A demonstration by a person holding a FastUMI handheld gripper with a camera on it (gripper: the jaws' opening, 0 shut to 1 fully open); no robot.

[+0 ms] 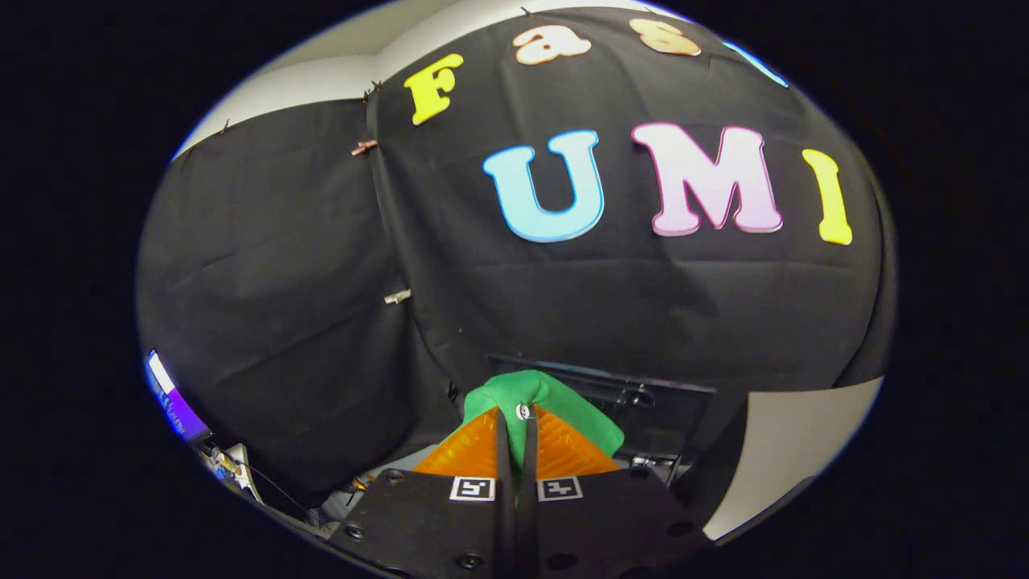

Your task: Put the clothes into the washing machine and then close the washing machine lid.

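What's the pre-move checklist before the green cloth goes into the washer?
1. Grip: gripper fingers are closed on the green cloth, a fold pinched between them. Ok.
2. Cloth lifted off any surface: it sits up at the fingertips against the booth wall. Ok.
3. Hanging part of the cloth: hidden below the fingers. Cannot tell.
4. Washing machine located: a dark boxy thing lies just beyond the cloth, too dim to identify. Cannot tell.
5. Lid open: cannot tell.
6. Path ahead: only the cloth is near the fingers. Ok.
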